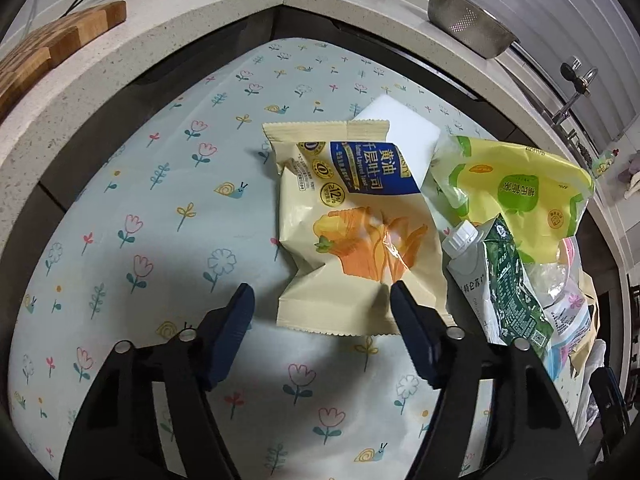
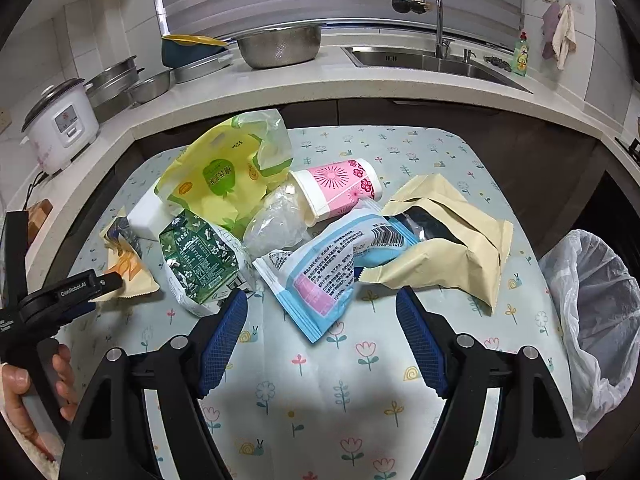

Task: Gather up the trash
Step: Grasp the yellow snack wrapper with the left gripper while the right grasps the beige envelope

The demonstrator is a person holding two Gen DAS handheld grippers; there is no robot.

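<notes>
Right wrist view, trash pile on desk [image 2: 400,400], frame centre:
- toast wrapper [image 2: 128,264], far left
- milk carton [image 2: 200,260], left of centre
- fruit bag [image 2: 216,176], above the carton
- paper cup [image 2: 340,188], on its side, upper centre
- mask packet [image 2: 324,272], centre
- paper pouch [image 2: 452,248], right
- bin bag [image 2: 600,320], right edge, off the desk.
</notes>
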